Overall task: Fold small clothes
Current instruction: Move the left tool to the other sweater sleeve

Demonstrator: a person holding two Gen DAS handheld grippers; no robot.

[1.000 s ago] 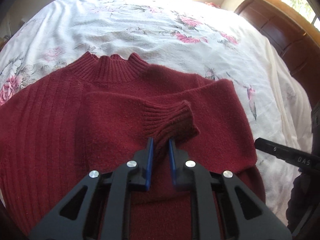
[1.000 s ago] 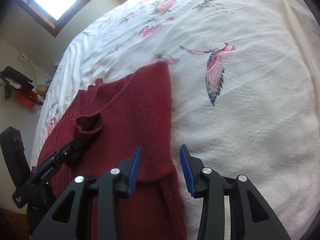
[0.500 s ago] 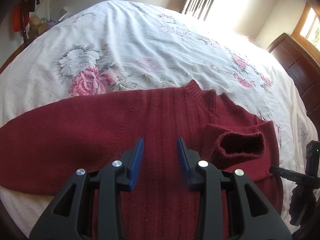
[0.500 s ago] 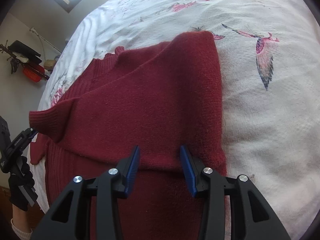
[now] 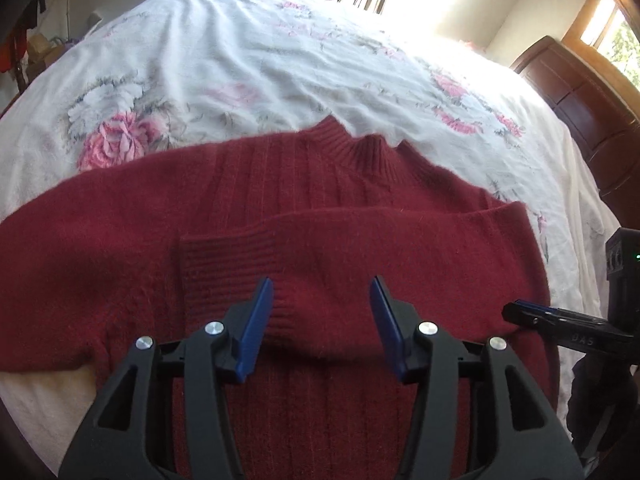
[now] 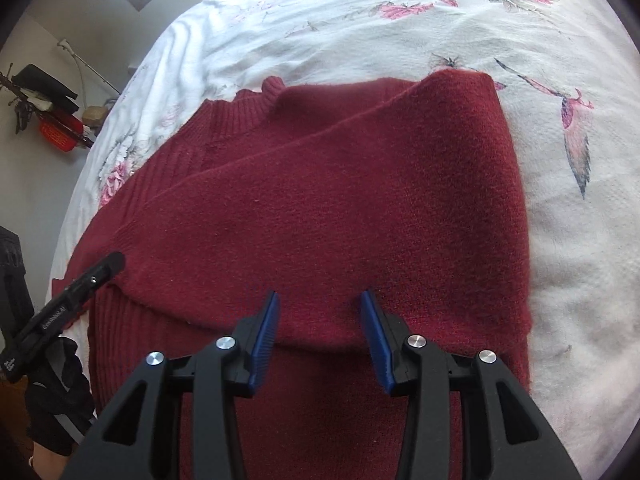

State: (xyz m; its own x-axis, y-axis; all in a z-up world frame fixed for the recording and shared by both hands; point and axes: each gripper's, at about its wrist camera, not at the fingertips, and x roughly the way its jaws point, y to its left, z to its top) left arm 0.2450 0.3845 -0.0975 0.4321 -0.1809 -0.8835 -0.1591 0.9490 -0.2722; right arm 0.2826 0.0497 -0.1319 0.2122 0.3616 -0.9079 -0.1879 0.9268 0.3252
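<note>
A dark red knit sweater (image 5: pixel 280 208) lies flat on the bed, collar (image 5: pixel 356 152) away from me. Its right sleeve is folded across the chest, and the ribbed cuff (image 5: pixel 224 264) rests near the middle. My left gripper (image 5: pixel 322 296) hovers open just above that folded sleeve, holding nothing. In the right wrist view the same sweater (image 6: pixel 340 200) fills the middle, and my right gripper (image 6: pixel 318 306) stands open over the folded sleeve's lower edge. The left sleeve (image 5: pixel 60 240) still stretches out to the left. Each gripper shows at the edge of the other's view.
The bed carries a white cover with pink flowers (image 5: pixel 248 52) and a butterfly print (image 6: pixel 576 136). A dark wooden bed frame (image 5: pixel 580 92) stands at the right. Clutter sits on the floor by the wall (image 6: pixel 48 120). A gloved hand (image 6: pixel 52 412) holds the left gripper.
My left gripper let go of the sleeve cuff, which now lies flat on the chest, and its jaws opened wide. My right gripper moved from the sweater's edge to above the folded sleeve.
</note>
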